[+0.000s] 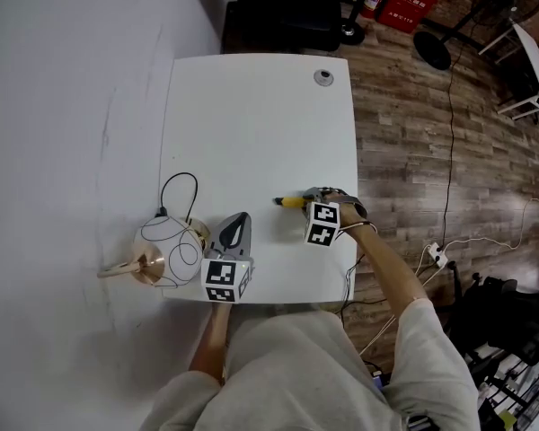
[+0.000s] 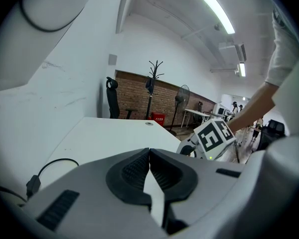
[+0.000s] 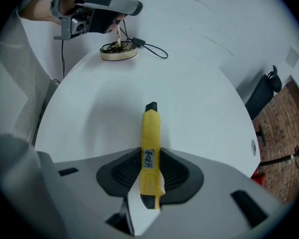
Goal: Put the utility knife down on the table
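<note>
Over white rectangular bench (image 1: 251, 115) | right tool (image 3: 150, 169) grasps yellow plastic utility knife (image 3: 150, 133), pointing down | left tool (image 2: 149, 171) clenched, empty | knife not yet released

floor: brown wood-plank floor (image 1: 413, 151) seen right of white rectangular table (image 1: 251, 106) | walls: plain white wall (image 1: 72, 106) at left, red brick wall (image 2: 134, 96) beyond | light: long ceiling strip light (image 2: 217, 11) lit | furniture: black pedestal fan (image 1: 431, 50)
</note>
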{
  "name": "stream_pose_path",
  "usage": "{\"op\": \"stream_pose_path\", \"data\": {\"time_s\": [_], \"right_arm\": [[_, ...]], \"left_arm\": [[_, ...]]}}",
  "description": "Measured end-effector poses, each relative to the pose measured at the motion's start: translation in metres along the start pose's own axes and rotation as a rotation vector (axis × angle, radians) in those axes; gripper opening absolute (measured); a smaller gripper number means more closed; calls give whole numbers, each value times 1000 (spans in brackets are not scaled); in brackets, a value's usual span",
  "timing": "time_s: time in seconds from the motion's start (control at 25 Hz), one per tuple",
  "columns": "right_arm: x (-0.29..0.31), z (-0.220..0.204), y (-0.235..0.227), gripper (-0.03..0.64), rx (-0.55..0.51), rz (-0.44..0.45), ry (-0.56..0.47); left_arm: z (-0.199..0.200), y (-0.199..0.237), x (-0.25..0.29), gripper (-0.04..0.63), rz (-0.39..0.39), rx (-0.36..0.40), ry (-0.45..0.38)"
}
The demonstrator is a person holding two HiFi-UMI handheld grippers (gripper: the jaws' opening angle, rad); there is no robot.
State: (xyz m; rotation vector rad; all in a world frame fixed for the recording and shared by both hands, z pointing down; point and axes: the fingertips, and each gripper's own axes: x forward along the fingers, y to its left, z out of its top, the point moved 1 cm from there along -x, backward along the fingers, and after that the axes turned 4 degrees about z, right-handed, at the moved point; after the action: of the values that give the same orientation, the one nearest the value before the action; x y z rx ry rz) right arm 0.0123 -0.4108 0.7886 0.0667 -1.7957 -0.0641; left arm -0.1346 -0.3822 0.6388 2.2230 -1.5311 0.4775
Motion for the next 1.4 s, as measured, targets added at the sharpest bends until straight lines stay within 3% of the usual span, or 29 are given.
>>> {"op": "stream_pose_path", "data": {"time_s": [0.44,0.76,0.96,1.04,1.4], "right_arm": [[0,0,-1,114,-1,81,10],[-1,0,-5,188,10,54,-11],[-10,3,-3,176,42,26,-59],[-18,6,-3,160,87,0,-107],[-75,14,-12,85,522,-165,-415]], "left_arm": [[0,-1,-1,6,5,-2,5],[0,-2,0,6,2,-2,2],[-1,-2,-2,6,7,-1,5],[-1,-3,-3,6,8,0,4],[3,-13,-2,6,-4,19,0]]}}
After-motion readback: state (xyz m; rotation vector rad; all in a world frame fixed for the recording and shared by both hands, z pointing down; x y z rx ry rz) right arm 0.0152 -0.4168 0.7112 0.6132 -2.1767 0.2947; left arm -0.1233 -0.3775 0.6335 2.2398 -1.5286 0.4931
